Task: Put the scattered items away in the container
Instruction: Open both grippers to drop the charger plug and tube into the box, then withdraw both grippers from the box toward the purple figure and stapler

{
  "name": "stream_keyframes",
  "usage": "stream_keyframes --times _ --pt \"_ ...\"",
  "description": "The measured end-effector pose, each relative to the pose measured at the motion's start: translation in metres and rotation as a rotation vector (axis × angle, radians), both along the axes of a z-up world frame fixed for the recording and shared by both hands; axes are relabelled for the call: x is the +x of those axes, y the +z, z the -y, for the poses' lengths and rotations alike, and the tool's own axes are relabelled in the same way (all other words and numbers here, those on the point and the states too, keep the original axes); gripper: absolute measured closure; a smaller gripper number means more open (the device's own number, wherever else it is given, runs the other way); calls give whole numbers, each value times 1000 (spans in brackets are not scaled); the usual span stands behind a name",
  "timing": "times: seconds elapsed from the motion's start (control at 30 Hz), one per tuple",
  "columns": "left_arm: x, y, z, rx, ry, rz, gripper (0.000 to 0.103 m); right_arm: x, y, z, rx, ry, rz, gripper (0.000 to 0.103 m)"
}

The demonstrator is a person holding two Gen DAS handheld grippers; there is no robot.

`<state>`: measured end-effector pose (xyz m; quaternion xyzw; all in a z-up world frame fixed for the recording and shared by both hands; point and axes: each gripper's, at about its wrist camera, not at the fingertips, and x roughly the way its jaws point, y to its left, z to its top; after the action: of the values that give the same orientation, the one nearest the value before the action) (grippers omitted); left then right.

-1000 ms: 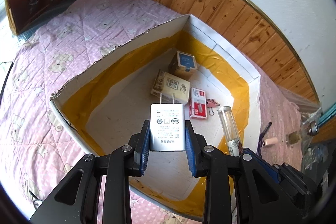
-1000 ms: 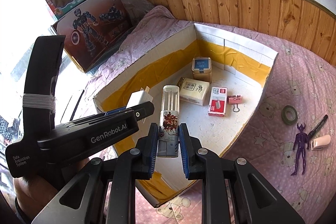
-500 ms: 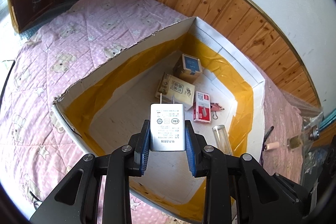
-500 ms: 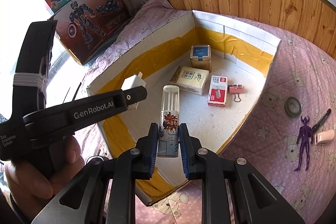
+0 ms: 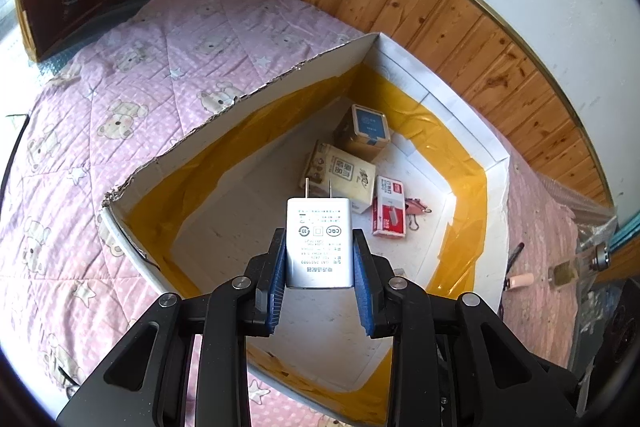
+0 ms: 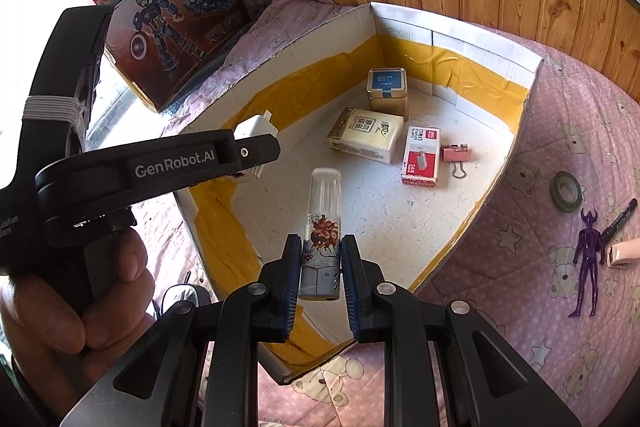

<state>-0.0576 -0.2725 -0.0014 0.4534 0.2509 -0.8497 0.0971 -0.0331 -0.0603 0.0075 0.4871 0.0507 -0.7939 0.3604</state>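
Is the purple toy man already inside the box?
No, the purple figure lies on the pink quilt outside the cardboard box.

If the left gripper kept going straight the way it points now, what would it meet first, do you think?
Probably the tissue pack on the box floor: the left gripper holds the charger with its prongs aimed there, though depth is hard to judge.

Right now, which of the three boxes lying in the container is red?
The staples box, red and white, lying beside the pink binder clip. The tissue pack is cream; the square tin is gold with a blue lid.
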Motion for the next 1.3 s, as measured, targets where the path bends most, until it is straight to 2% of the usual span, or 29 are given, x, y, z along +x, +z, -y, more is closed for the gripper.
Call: stream_keyframes --times 0.13,0.3,0.83,0.93,1.03,1.1,1.17,1.3 --pt "1 -1 3 15 15 0 71 0 0 0 2 1 -1 82" --pt "2 0 10 68 30 -13 62 0 0 -3 -3 -11 5 81" --pt "3 0 8 88 30 -19 61 1 -2 -6 -11 -16 9 81" --pt "4 4 6 60 35 -29 61 2 0 -8 -30 -19 6 81" --pt "8 19 1 -35 57 -75 61 7 8 -11 -57 -14 -12 81" --pt "12 29 -2 -72 66 -124 61 11 12 -12 -68 -10 -19 81" --pt "15 38 -5 -84 60 -172 61 14 15 -15 -85 -4 -24 81" --pt "16 47 -11 -97 36 -214 61 21 23 -27 -138 -3 -43 81"
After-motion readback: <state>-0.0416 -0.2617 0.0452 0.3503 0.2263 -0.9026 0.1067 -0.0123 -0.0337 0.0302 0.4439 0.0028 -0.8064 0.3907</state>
